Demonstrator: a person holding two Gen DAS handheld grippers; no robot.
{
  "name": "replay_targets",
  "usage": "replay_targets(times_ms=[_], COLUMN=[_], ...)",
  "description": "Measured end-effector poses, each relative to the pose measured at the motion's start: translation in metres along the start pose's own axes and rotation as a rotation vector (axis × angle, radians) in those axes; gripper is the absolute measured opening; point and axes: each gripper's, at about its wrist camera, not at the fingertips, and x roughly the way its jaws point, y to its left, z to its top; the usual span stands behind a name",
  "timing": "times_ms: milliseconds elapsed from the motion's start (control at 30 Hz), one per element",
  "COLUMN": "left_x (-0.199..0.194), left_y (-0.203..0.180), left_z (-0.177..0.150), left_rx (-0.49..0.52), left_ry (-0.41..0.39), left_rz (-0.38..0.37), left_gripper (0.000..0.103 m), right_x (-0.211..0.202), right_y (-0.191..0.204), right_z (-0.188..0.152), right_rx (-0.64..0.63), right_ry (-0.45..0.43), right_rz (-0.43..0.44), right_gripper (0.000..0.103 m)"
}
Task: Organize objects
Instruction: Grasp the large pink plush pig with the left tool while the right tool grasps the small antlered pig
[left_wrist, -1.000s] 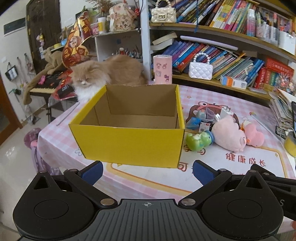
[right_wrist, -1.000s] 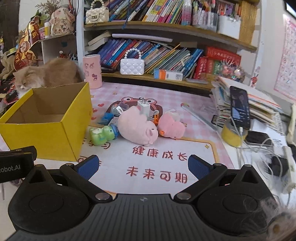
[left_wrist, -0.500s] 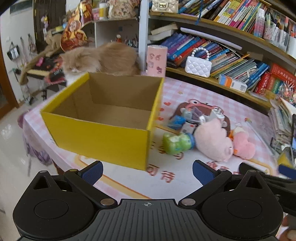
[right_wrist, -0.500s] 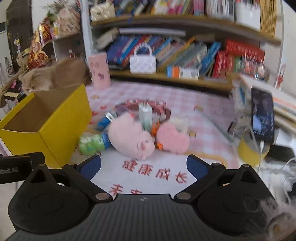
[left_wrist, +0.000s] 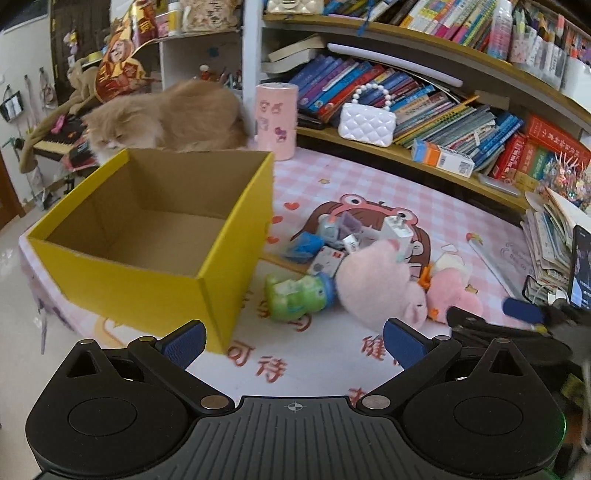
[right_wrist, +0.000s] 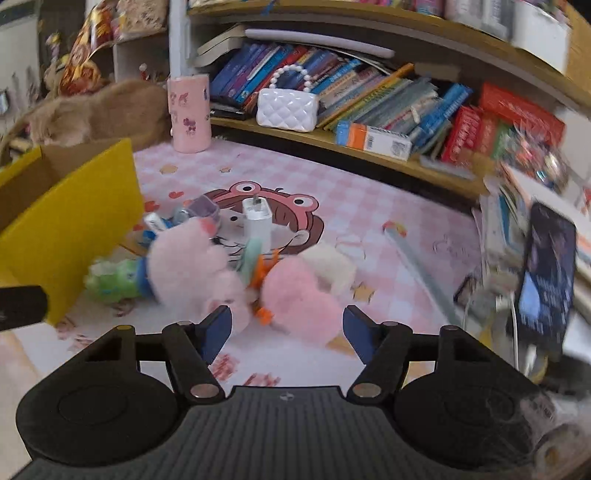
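An empty yellow cardboard box (left_wrist: 159, 273) stands open on the pink checked table; its side also shows in the right wrist view (right_wrist: 70, 221). Beside it lies a pile: a green toy (left_wrist: 295, 297), a big pink plush pig (left_wrist: 376, 284), a smaller pink plush (right_wrist: 299, 295), a white charger (right_wrist: 256, 221) and small packets (left_wrist: 306, 243). My left gripper (left_wrist: 293, 341) is open and empty, in front of the box corner and the green toy. My right gripper (right_wrist: 286, 332) is open and empty, low over the table just before the smaller pink plush, its fingers either side of it.
An orange cat (left_wrist: 166, 118) lies behind the box. A pink cylinder (left_wrist: 277, 122) and a white handbag (left_wrist: 367, 120) stand by the bookshelf. A phone on a stand (right_wrist: 546, 273), cables and stacked papers crowd the right edge. The right gripper shows in the left wrist view (left_wrist: 517, 317).
Both grippers moved forward and right toward the toy pile. The right gripper dropped close to the smaller pink plush and its jaws narrowed somewhat. The box now sits further left in the left wrist view.
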Motion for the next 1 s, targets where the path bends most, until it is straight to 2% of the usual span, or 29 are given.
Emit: replay_targets(times_ms=[333,400,433,500,700,900,1000], left_x=[0.020,0.027,0.031,0.040,0.077,0.117,0.127], left_y=[-0.019,-0.022,-0.023,-0.027,-0.047,-0.067,-0.073], left_z=[0.012,0.014,0.016,0.019,0.027,0.032,0.035], left_rx=[0.000,-0.007,-0.012,-0.017,0.002,0.042,0.045], left_ry=[0.015,0.026,0.031,0.040,0.060,0.092,0.088], left_rz=[0.015,0.010,0.008,0.003,-0.010,0.000,-0.022], left_gripper=[0.102,0.102,0.102,0.101,0.091,0.090,0.090], right_x=[0.076,0.084,0.083,0.076,0.035,0.012,0.006], right_y=[-0.010,-0.011,-0.013,-0.016,-0.036,-0.038,-0.039], right_z=[0.013,0.013,0.013,0.013,0.011,0.011,0.009], right_rx=[-0.164,-0.170,-0.163,-0.147,0.015,0.029,0.032], right_ry=[0.106,0.128,0.122,0.118,0.074,0.058,0.060], right_rz=[0.075,0.099,0.125,0.117,0.114,0.126,0.114], right_gripper=[0.066,0.047,0.047,0.046,0.047,0.047,0.047])
